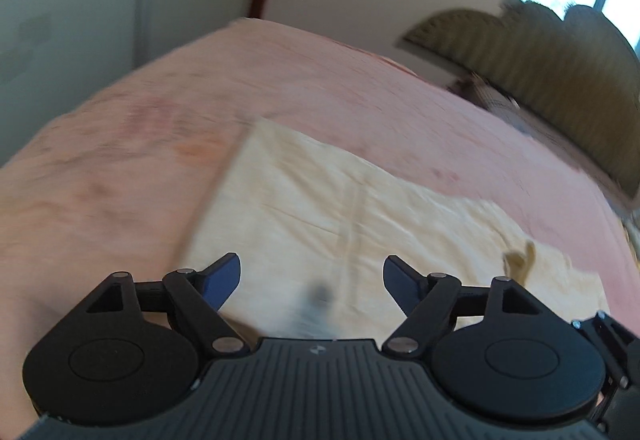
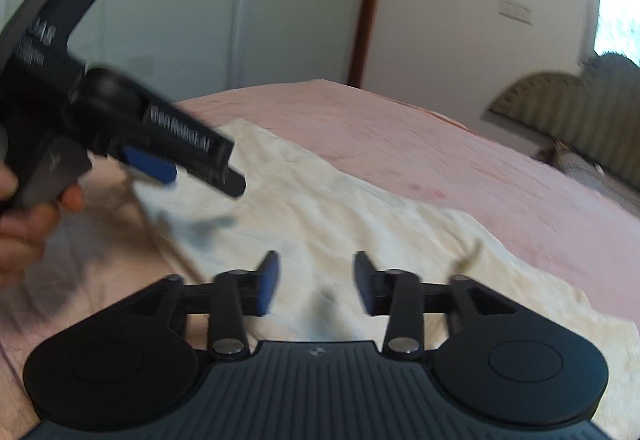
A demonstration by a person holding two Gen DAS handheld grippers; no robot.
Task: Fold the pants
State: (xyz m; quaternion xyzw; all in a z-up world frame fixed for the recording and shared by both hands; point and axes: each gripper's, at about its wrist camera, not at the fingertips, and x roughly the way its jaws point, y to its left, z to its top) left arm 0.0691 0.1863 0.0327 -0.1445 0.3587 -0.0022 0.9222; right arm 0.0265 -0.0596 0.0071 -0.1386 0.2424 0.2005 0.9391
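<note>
The left gripper (image 1: 312,282) is hovering with its jaws spread wide and nothing between them, just above the near part of the pants (image 1: 320,208). The right gripper (image 2: 315,282) is also hanging open and empty over the same cloth. The cream pants are lying spread flat on the pink bedspread (image 1: 140,168), stretching away to the right. A padded headboard (image 1: 560,72) is standing beyond the bed.

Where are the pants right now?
The cream pants lie spread on the pink bedspread, just ahead of both open grippers: the left gripper and the right gripper.
</note>
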